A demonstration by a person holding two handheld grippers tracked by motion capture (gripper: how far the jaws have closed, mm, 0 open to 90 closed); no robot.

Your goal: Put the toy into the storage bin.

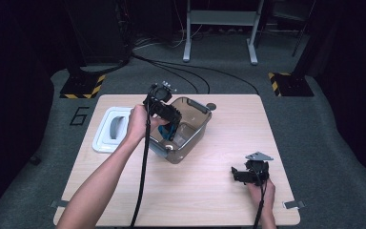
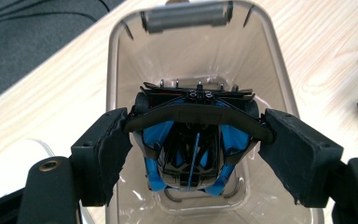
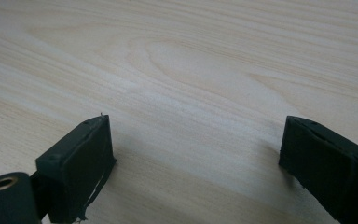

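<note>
Placing step: left gripper [image 2: 191, 140] clamped on blue-black toy car [image 2: 191, 140], inside clear bin [image 2: 116, 70]; right gripper [image 3: 193, 172] apart at 4 o'clock. Next: lower, release.

The high view looks forward and down from above the person's side, taking in the whole wooden bench [image 1: 195, 191] and the floor beyond. The left gripper view sits close, looking straight down into a clear plastic bin [image 2: 121, 70] — the same bin [image 1: 198, 129] seen from above. The right gripper view skims bare bench [image 3: 191, 70] — very near.
</note>
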